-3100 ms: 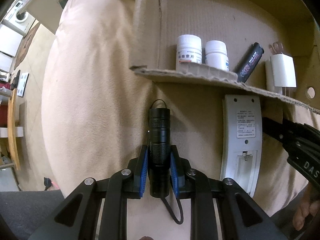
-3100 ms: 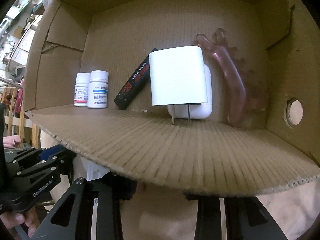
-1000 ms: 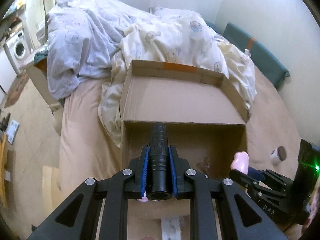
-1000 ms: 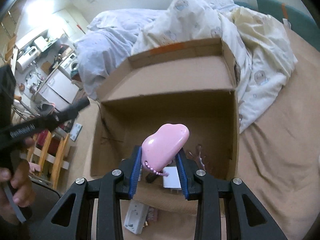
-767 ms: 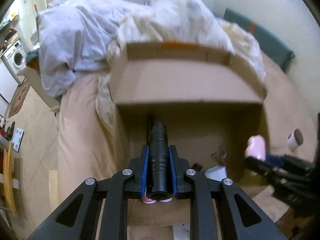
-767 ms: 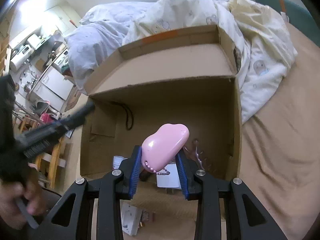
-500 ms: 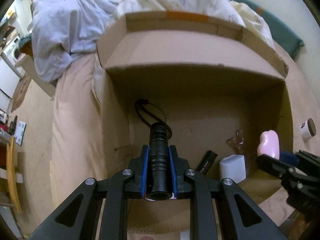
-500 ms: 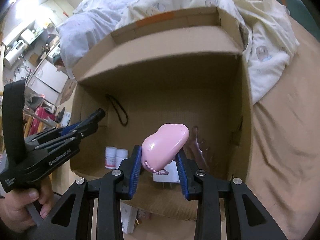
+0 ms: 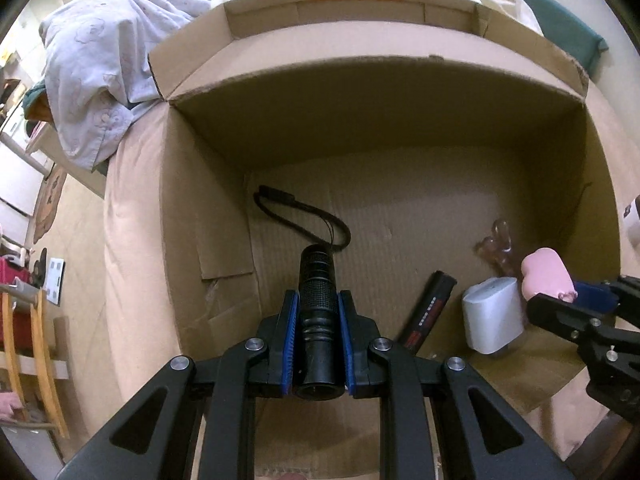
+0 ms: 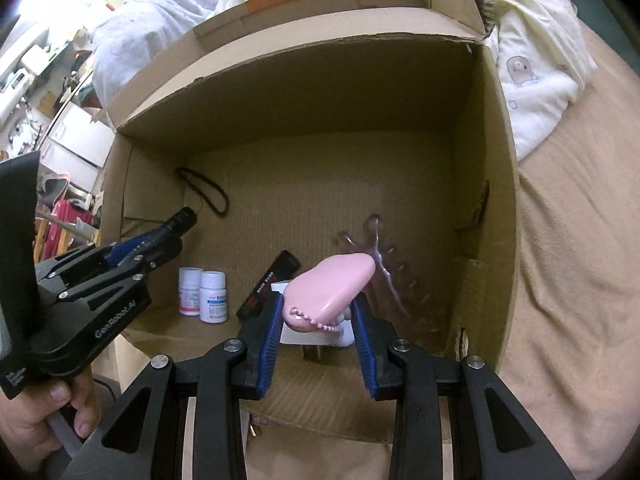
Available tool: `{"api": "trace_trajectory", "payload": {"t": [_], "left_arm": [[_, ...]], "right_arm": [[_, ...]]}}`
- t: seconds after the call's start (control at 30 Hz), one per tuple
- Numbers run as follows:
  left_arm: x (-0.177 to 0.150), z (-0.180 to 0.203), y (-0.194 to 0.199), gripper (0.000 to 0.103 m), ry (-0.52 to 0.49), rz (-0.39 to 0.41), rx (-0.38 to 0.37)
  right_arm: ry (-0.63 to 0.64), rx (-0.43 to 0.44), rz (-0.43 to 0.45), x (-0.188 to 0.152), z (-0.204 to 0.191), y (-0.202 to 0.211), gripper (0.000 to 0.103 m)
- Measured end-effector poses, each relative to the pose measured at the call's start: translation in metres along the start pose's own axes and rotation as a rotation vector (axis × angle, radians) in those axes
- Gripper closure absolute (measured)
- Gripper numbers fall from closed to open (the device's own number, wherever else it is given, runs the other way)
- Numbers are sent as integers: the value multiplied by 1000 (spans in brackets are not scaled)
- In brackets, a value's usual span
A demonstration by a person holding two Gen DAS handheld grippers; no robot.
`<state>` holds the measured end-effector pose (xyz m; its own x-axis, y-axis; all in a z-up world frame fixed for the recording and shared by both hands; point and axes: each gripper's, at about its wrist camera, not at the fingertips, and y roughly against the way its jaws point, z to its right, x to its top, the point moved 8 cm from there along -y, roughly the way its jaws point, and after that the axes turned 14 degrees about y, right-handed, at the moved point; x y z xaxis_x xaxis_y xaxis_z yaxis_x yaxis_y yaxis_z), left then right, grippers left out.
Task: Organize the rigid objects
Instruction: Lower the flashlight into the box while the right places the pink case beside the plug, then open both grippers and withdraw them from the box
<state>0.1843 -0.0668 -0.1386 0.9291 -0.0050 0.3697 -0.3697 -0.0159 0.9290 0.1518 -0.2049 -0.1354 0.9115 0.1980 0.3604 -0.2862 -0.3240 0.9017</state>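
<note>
My left gripper [image 9: 318, 308] is shut on a black flashlight [image 9: 318, 304] whose wrist cord [image 9: 308, 220] hangs ahead into the open cardboard box [image 9: 400, 80]. It also shows in the right wrist view [image 10: 160, 236] over the box's left side. My right gripper [image 10: 318, 312] is shut on a pink heart-shaped object [image 10: 330, 290] with a bead chain, held over the box's near right part. It also shows in the left wrist view [image 9: 546, 276].
On the box floor lie two white pill bottles [image 10: 204, 292], a black and red stick-shaped item [image 9: 430, 312], a white charger [image 9: 494, 322] and a clear pink comb [image 10: 380, 264]. The box sits on a bed with crumpled bedding [image 9: 120, 52] behind it.
Both grippers have moved forward and lower over the box opening, each with its object still held. The box interior now fills more of both views.
</note>
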Motion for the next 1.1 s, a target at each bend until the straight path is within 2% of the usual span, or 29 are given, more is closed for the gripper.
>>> {"api": "trace_trajectory", "payload": {"t": [0.33,0.37,0.4,0.47,0.5,0.57,0.63,0.7,0.83,1.1], "left_arm": [[-5,0,-1,85,-21,1,20],[-4,1,0,85,-26,3,21],[-4,2,1,81,-28,3,19],[-6,4,4,61,-28,4,19],[-7,4,6,45,-21,8,19],[-5,3,8,43,-15,15,19],[-5,3,9,40,-13,18,22],[-4,4,11,34,-6,13,3],[-4,6,16,25,-2,21,-21],[-2,4,21,24,2,32,-22]], "right_arm": [[17,-14,1,3,-6,0,65],[16,-10,6,5,-7,1,55],[13,-5,13,4,-7,2,40],[6,11,37,6,-8,6,33],[12,15,46,8,-9,8,33],[21,22,64,11,-12,11,27],[25,17,86,13,-13,14,16],[31,8,107,17,-14,18,0],[39,3,136,22,-16,24,0],[17,-9,118,18,-8,21,0]]}}
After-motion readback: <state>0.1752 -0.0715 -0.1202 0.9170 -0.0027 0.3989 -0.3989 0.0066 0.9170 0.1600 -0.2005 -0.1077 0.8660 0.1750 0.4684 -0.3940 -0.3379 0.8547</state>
